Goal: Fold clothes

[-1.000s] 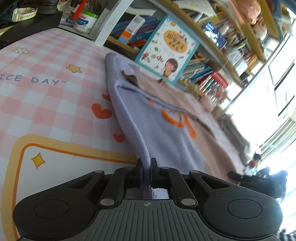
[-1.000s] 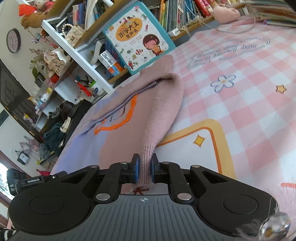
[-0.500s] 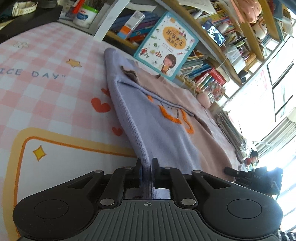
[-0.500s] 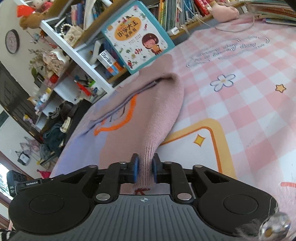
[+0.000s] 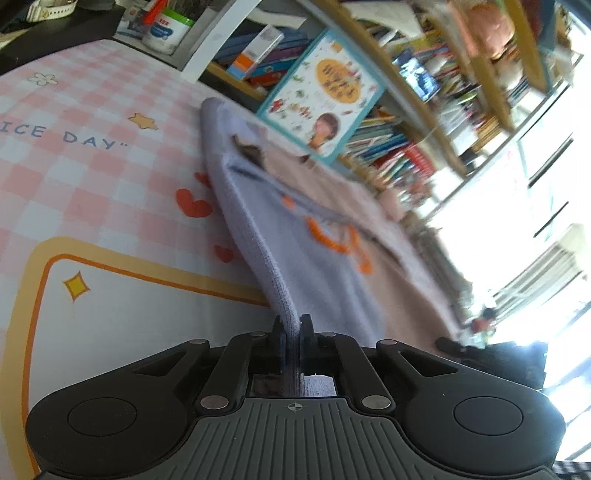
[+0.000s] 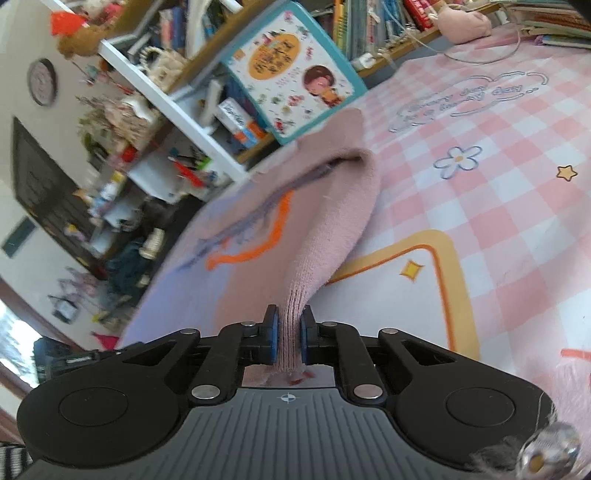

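Sweater [image 5: 317,280], lilac and pink, lies on checked tabletop [image 5: 92,192]; left tool [image 5: 291,332] and right tool [image 6: 289,332] each clenched on what looks like its hem, after briefly loosening.

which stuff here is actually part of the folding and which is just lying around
In the job: sweater, left gripper shut on its lilac edge, right gripper shut on its pink edge.
Lying about: picture book, shelf books, white tub, wall clock.
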The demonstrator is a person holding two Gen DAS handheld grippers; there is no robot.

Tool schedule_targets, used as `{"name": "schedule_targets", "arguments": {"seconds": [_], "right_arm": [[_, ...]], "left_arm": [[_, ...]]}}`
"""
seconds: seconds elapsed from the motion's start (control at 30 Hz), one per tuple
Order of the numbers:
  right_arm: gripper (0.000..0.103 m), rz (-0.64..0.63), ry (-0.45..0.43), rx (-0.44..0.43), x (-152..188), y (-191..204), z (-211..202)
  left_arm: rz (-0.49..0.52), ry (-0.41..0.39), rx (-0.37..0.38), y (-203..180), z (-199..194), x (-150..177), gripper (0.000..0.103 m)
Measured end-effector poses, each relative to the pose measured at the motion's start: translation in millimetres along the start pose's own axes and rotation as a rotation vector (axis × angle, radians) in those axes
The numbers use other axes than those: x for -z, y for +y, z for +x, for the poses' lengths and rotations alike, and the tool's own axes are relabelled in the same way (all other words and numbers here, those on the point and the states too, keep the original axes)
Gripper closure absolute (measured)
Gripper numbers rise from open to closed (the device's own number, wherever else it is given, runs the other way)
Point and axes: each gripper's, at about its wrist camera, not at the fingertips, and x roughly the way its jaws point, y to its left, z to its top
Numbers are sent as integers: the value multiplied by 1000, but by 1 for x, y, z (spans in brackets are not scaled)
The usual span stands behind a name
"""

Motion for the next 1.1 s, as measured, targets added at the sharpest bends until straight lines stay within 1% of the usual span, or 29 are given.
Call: {"name": "schedule_targets", "arguments": {"seconds": [0.13, 0.23, 0.37, 0.43, 0.5, 0.6, 0.67, 0.73, 0.9, 1.1], "right_arm": [[93, 15, -46, -115, -8, 8, -15], [93, 23, -109, -189, -26, 16, -20], [93, 22, -206, -243, -66, 25, -16], [93, 15, -249, -251, -87, 30, -8], [93, 12, -281, -254, -107, 34, 3], [93, 30, -299, -242, -135, 36, 26], [93, 42, -306, -232, -152, 37, 41], [93, 54, -300, -216, -167, 34, 55], [93, 91, -265, -173, -195, 22, 90], [93, 150, -213, -104, -210, -9, 134]], "left_arm": [[-47, -71, 128, -1, -14, -4, 98], [-66, -142, 206, -5, -18, -21, 98], [-76, -252, 256, -13, -16, -57, 98], [-71, -294, 245, -18, -12, -73, 98], [-74, -318, 227, -19, -3, -91, 98], [-86, -345, 204, -18, 12, -120, 98], [-101, -350, 174, -13, 25, -137, 98], [-120, -351, 149, -7, 36, -152, 98], [-150, -327, 87, 9, 63, -175, 98], [-169, -283, 8, 27, 97, -187, 98]]}}
